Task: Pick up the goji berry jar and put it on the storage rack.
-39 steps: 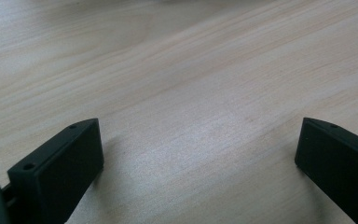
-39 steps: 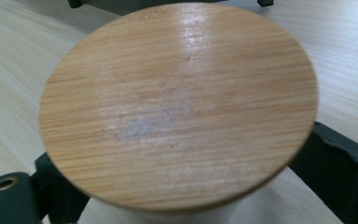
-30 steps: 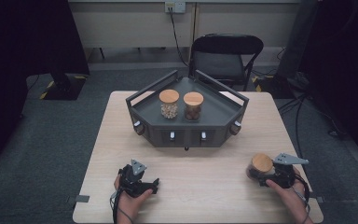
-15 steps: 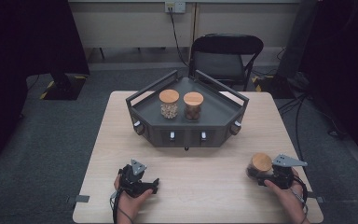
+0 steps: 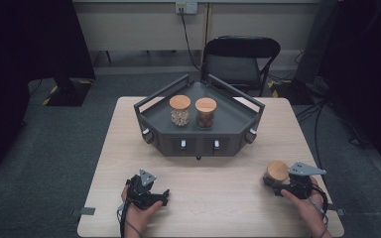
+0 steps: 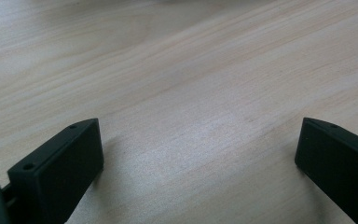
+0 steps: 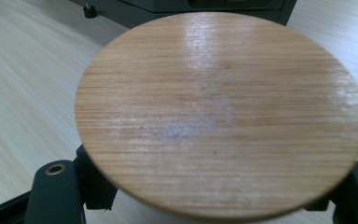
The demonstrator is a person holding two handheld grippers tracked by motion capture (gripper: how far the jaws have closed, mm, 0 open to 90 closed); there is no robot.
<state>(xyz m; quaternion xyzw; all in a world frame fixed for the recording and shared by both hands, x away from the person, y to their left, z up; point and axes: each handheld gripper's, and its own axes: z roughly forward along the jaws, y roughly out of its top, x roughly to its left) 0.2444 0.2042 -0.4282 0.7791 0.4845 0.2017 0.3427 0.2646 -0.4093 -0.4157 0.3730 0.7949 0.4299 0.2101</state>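
I can read no text, label, brand, number or sign in any of my views. The wooden lid [image 7: 221, 114] in the right gripper view carries bare grain and no print, the tabletop [image 6: 182, 70] in the left gripper view is unmarked, and the dark tray [image 5: 198, 141] front is too small to read.

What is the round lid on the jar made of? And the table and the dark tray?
The lid looks like bamboo or wood: fine straight grain with a slight sheen. The table looks like pale wood or wood-look laminate, with long grain lines and a matte surface. The tray seems to be dark grey plastic or painted metal, smooth and dull; which one I can't tell.
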